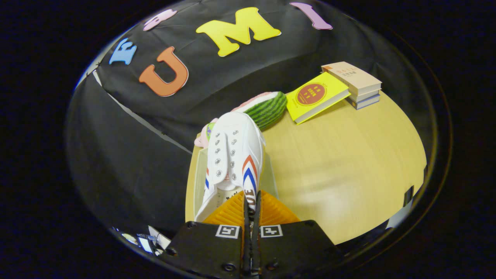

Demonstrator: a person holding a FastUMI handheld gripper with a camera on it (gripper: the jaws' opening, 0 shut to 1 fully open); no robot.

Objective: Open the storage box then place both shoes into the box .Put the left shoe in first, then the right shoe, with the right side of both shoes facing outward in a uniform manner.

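Observation:
A white canvas shoe (232, 155) with red and blue stripes on its side hangs from my gripper (252, 201), toe pointing away from me. Both fingers are shut on the shoe's heel-side upper, pinching the fabric between them. Under the shoe stands a clear storage box (197, 170) at the table's left edge, its thin pale walls showing on either side of the shoe. The shoe hangs above or partly inside the box; I cannot tell how deep. The box's inside is hidden by the shoe.
A watermelon-patterned plush (267, 108) lies beyond the shoe's toe. A yellow book (316, 97) leans on a stack of books (354, 83) at the far right. The wooden table (341, 166) stretches to the right of the box.

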